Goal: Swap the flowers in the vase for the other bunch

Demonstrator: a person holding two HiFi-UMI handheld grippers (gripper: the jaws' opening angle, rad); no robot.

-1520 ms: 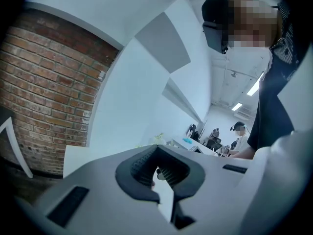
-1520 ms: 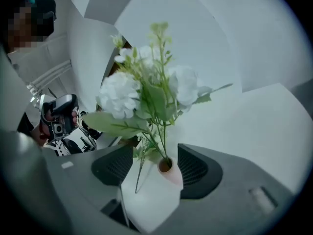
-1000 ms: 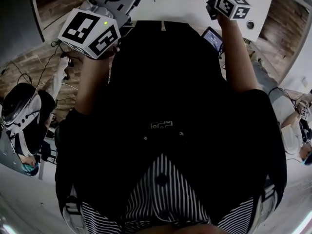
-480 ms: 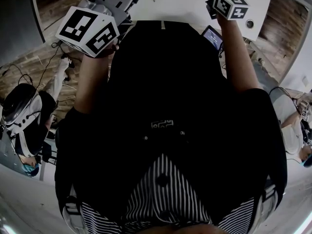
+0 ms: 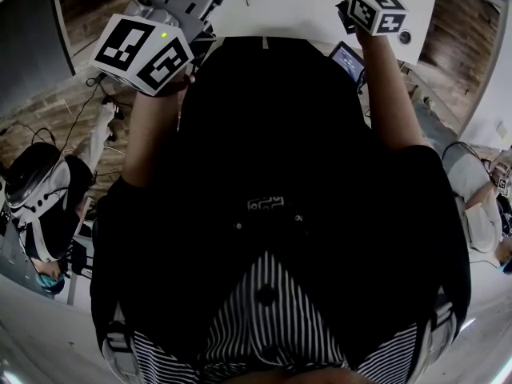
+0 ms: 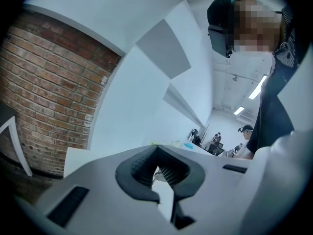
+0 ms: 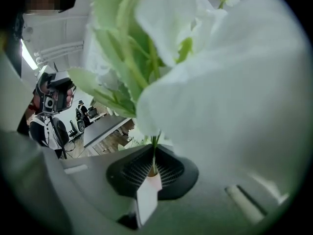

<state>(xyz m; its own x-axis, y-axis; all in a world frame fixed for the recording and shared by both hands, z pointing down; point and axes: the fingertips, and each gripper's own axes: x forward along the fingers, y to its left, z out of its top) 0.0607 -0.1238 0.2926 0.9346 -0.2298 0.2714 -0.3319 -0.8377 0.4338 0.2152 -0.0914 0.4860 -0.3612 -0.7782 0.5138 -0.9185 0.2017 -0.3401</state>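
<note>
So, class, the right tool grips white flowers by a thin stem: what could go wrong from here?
The right tool pinches only a thin stem, so it may slip out or bend. The white flowers fill the right gripper view, so aiming could suffer.

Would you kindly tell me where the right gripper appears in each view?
Head view: the right gripper sits at top right.
Left gripper view: not in it.
Right gripper view: bottom centre, jaws shut on a flower stem.
Shared landmark: onlooker in black and white, left in head and right gripper views.
</note>
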